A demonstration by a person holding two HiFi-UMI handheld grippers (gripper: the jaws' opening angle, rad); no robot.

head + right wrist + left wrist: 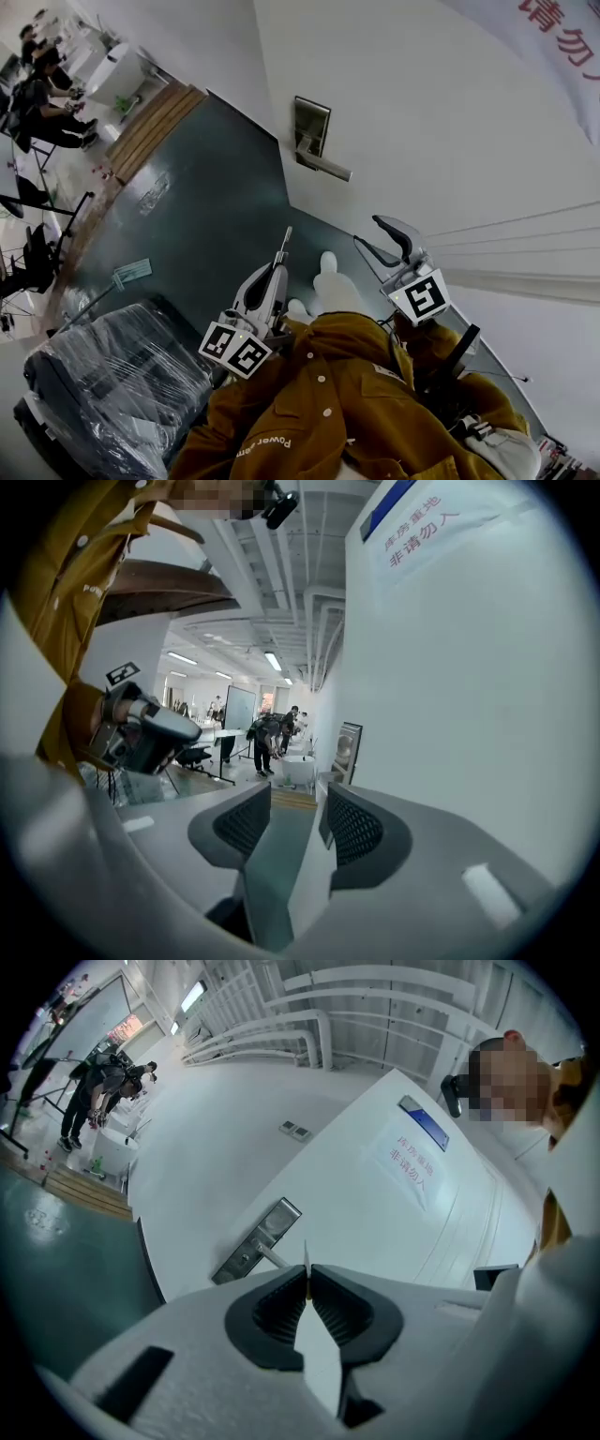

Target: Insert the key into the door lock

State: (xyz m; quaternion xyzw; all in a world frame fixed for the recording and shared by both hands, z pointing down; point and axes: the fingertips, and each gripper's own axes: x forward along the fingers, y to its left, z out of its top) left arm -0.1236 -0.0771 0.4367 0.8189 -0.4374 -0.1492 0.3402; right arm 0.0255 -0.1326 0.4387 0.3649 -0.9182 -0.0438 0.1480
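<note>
The silver lock plate (312, 128) with its lever handle (324, 167) is on the white door (422, 112), ahead of both grippers. My left gripper (279, 265) is shut on a thin key (285, 242), whose blade points toward the door. In the left gripper view the key (306, 1258) sticks out edge-on between the closed pads (281, 1309), a short way from the lock plate (258, 1239). My right gripper (365, 228) is held beside the door, to the right of the left one. It stands open (295, 808) with nothing between its jaws; the lock plate (347, 752) shows beyond them.
A dark object wrapped in plastic film (112, 384) sits at the lower left on the green floor (206, 187). A wooden step (155, 117) and seated people (42, 89) are far off at the upper left. A green paper (131, 272) lies on the floor.
</note>
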